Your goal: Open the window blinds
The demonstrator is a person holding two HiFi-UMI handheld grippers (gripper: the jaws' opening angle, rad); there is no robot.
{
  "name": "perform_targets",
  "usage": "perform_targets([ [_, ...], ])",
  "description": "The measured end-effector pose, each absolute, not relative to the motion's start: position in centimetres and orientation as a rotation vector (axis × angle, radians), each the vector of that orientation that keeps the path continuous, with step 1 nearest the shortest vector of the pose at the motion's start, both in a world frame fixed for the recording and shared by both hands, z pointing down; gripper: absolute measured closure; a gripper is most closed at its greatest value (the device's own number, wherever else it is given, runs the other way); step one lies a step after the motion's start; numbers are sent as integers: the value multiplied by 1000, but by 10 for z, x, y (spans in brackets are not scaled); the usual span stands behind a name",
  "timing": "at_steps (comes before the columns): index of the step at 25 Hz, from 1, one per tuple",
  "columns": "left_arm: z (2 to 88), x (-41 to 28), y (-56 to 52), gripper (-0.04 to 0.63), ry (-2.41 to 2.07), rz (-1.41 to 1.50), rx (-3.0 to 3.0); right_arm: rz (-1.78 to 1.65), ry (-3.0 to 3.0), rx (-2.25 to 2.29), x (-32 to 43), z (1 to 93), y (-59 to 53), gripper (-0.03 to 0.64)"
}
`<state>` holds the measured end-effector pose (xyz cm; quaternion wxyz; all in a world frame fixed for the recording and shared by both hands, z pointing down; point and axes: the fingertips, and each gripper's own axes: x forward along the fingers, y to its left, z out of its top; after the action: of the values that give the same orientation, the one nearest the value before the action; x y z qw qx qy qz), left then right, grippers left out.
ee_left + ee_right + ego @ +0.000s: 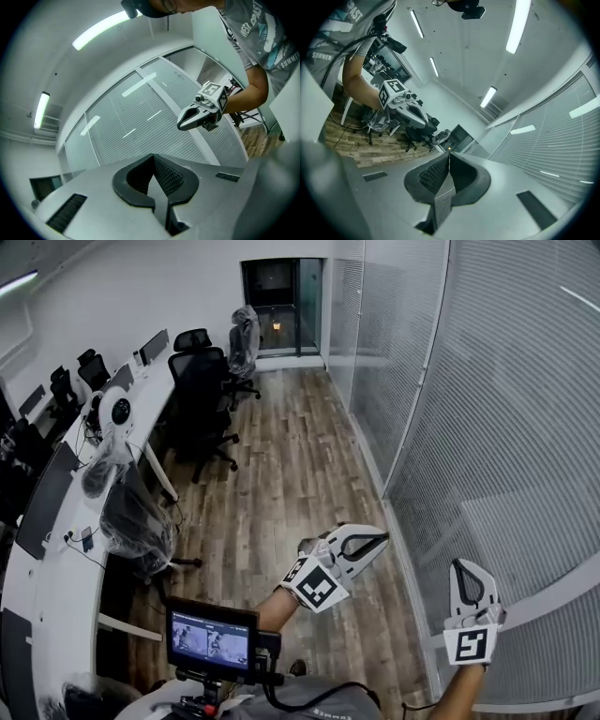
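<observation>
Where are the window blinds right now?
In the head view the window blinds fill the whole right side, running beside the wooden floor. The right gripper shows in front of their near end.

floor: wood planks (281, 474) | furniture: white desk (42, 610), black chairs (202, 395) | ceiling: strip lights (101, 29) | far end: doorway (281, 306), perhaps

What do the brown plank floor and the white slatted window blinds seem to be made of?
Brown plank floor: probably wood or wood-look laminate, matt; streaky grain and staggered board joints show. White slatted window blinds: thin horizontal slats, perhaps painted metal or plastic; which, I cannot tell.
</observation>
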<state>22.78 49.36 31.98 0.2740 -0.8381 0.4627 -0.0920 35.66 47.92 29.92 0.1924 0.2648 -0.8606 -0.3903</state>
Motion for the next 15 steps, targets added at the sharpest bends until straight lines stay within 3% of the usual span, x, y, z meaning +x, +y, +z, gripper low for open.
perform_targets([
  [7,325,163,435,592,1267,-214,-2262,-1101,-2419,720,292,305,418,615],
  [15,349,103,296,592,1331,-278,-2265,-1066,-2469,647,226,329,267,615],
])
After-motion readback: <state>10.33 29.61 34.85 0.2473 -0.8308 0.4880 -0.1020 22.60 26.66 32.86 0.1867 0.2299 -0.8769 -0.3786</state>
